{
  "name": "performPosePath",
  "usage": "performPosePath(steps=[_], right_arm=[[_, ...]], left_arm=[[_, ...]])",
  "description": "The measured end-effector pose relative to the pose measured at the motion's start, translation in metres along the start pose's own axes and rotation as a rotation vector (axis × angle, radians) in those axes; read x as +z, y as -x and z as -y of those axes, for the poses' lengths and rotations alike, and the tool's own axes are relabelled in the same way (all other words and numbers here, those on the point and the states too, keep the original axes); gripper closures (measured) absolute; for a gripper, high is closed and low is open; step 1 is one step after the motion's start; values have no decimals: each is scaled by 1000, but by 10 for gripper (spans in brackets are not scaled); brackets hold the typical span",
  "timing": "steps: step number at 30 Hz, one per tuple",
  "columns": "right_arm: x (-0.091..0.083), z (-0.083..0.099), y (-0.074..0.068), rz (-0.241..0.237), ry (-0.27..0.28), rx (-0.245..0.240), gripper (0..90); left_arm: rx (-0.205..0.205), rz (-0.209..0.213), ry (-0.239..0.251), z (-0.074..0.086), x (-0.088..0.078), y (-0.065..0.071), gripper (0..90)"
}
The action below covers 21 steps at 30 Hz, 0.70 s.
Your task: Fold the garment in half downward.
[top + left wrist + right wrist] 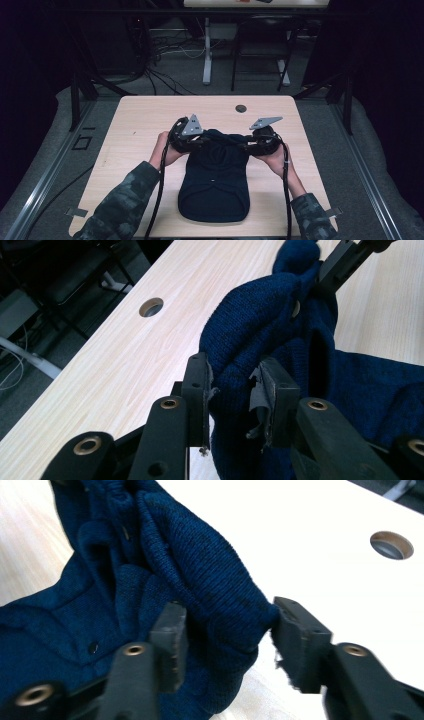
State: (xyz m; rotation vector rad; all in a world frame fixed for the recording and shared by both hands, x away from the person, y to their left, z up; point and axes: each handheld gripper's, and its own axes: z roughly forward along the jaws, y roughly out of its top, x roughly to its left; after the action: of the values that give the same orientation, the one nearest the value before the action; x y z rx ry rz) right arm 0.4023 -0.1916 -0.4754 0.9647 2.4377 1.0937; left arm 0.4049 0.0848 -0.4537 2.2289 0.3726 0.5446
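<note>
left gripper view: jaws pinch ribbed navy knit garment (250, 335)

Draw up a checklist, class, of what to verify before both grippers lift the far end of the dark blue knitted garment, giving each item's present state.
1. Left gripper has cloth between its jaws: ok, a fold of the garment fills the gap.
2. Right gripper has cloth between its jaws: ok, though the jaws stand wide.
3. Right grip is firm: cannot tell.
4. Both grippers hold the same far end: ok.
5. Rest of the garment lies flat on the table: ok.
6. Cloth is clear of the hole: ok.
</note>
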Motion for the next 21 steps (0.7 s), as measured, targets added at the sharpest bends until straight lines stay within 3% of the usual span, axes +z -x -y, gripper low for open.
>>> performPosePath(steps=[3, 5, 8, 10, 11, 13, 17, 21], right_arm=[[-3, -1, -6, 16, 0, -38, 640], [-7, -2, -13, 51, 22, -68, 691], [-9, -2, -17, 66, 30, -89, 702], [-11, -1, -20, 82, 35, -110, 704], [-12, 0, -24, 97, 33, -144, 704], [-12, 1, -26, 103, 35, -152, 703], [-12, 4, -32, 101, 24, -182, 691], [-14, 7, -34, 87, 21, -177, 663]], left_arm=[[-3, 0, -1, 1, -2, 1, 689], [-4, 2, -2, 0, -4, 1, 649], [-12, 19, -38, 1, -4, 1, 610], [-12, 22, -51, 2, -4, 1, 578], [-18, 29, -52, 2, -4, 1, 541], [-37, 38, -52, 2, -5, 2, 527], [-14, 38, -72, 5, -5, 7, 553], [1, 32, -73, 9, -7, 12, 625]])
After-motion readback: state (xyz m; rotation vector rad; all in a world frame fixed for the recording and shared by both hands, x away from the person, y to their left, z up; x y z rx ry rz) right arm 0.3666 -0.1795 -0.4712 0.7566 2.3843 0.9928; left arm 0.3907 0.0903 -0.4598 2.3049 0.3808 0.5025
